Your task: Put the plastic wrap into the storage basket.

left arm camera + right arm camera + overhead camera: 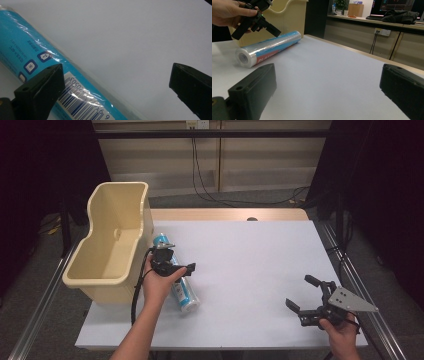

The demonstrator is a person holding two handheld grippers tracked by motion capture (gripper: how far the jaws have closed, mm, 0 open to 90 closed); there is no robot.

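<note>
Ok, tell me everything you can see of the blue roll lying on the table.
The roll is a long cylinder in glossy clear wrap, mostly light blue with a red band, white icons, small print and a barcode. Its near end shows a hollow core. It lies flat on the white table, beside the cream bin, running diagonally toward the person. The left gripper hovers over it with open jaws; contact isn't clear.

Roll (179, 279): bright blue wrap, red band with white lettering near end, white barcode panel with dark blue bars, small blue-white icons, clear glossy film. Bin (112, 240): pale cream-yellow. Tabletop (260, 265): plain light grey, tan wood far edge. Both tools black: left (176, 261), right (303, 292).
</note>
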